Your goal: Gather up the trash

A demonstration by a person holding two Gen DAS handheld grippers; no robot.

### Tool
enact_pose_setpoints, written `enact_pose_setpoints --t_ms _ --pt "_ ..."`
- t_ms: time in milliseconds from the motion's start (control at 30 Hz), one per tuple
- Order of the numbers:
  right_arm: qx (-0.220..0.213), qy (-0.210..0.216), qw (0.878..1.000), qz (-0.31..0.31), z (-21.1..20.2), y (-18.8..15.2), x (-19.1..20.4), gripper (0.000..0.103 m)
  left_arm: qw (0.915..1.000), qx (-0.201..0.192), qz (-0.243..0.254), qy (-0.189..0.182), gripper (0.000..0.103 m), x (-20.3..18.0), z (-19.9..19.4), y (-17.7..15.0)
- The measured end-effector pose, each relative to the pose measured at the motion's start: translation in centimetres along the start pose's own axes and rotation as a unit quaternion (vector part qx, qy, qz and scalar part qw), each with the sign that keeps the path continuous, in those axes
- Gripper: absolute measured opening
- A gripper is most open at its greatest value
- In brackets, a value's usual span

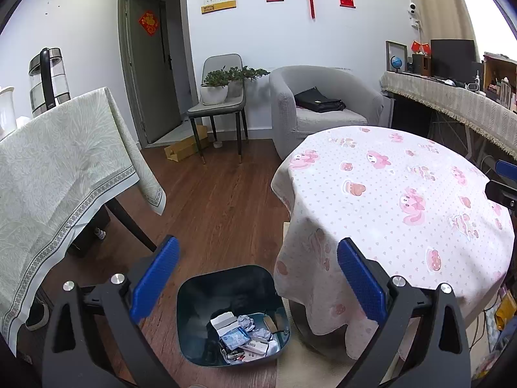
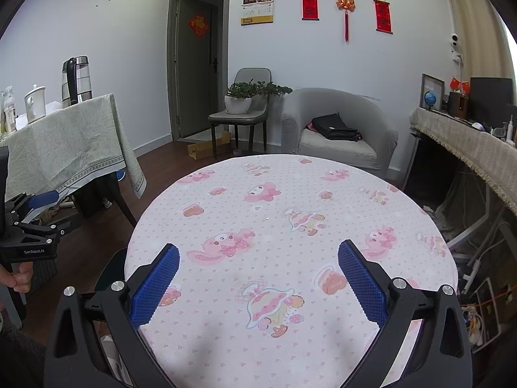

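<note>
Left tongs (image 1: pixel 257 278) spread wide, nothing between the blue pads; they hang above the wooden floor, over a dark blue trash bin (image 1: pixel 194 294) that stands on the floor just beside the round worktop (image 1: pixel 404 194). Bin holds the collected trash (image 1: pixel 247 334): crumpled paper balls, a white carton, a printed packet, small wrappers, all lying at the bottom. Pink cartoon-print cloth of the worktop drapes down next to the bin's right rim. Right tongs (image 2: pixel 258 279) also spread, pinching nothing, held over the near part of the same round worktop (image 2: pixel 290 200); cloth surface shows only its print. In the right wrist view, left tongs (image 2: pixel 45 199) appear at the far left edge, with a hand (image 2: pixel 19 278) gripping the handle below. Edge of the bin (image 2: pixel 113 268) peeks out beside the worktop there. Second worktop (image 1: pixel 58 161), green-patterned cloth, stands to the left; kettle (image 1: pixel 48 77) on it.
</note>
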State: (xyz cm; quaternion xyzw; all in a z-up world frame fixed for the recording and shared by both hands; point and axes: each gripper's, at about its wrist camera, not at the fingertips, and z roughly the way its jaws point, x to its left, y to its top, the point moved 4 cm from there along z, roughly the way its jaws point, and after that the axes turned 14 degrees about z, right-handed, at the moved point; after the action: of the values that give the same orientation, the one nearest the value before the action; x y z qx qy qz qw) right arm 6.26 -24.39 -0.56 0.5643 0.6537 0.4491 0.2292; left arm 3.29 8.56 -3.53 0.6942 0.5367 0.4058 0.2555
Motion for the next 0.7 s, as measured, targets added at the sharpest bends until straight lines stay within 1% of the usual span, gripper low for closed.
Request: enact_pose_setpoints --t_ms 700 --pt "0.002 0.001 1.000 0.000 0.08 0.05 0.16 0.099 1.0000 0.000 0.003 0.000 0.100 -0.24 0.00 0.14"
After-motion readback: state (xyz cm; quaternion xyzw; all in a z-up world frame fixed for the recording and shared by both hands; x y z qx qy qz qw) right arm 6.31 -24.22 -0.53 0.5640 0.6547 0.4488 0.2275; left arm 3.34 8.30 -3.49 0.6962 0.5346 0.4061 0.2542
